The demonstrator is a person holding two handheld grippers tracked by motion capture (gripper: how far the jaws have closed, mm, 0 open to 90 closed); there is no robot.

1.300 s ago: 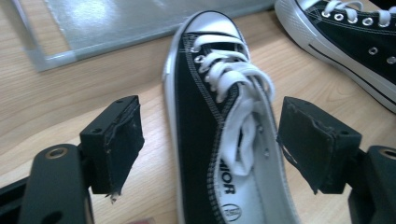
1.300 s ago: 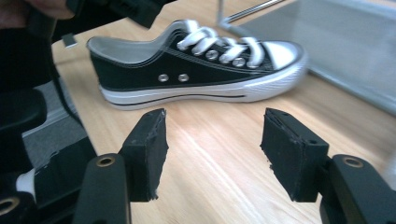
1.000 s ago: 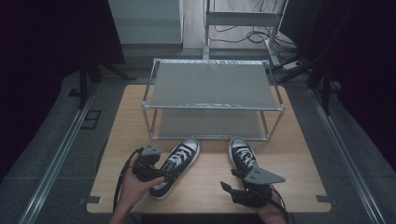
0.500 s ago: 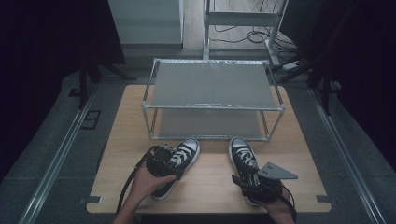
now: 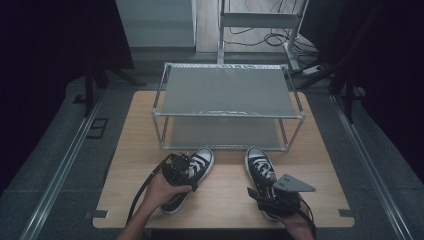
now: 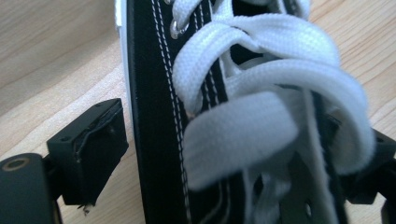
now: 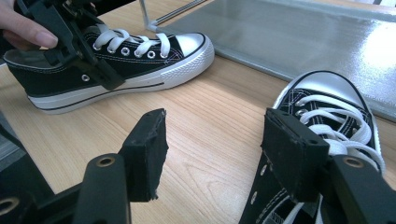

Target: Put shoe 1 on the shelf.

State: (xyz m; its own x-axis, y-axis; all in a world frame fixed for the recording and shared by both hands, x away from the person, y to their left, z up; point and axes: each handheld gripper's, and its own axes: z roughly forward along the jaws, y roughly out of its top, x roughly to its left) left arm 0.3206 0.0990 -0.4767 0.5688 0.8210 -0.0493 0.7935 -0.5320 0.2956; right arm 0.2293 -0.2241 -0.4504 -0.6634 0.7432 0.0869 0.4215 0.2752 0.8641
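Left gripper (image 5: 181,169) jaws sitting apart, straddling the left sneaker (image 5: 192,172). Right gripper (image 5: 267,196) jaws gaping at right sneaker's (image 5: 260,170) 6 o'clock end.

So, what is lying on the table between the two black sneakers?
Nothing: between the left sneaker and the right sneaker is bare wooden table, as the high view and the right gripper view show.

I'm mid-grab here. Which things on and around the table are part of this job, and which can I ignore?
In play: left shoe, straddled by the left gripper; right shoe, by the open right gripper; shoe rack, likely the destination.

Ignore: cables on the floor, metal frame behind.
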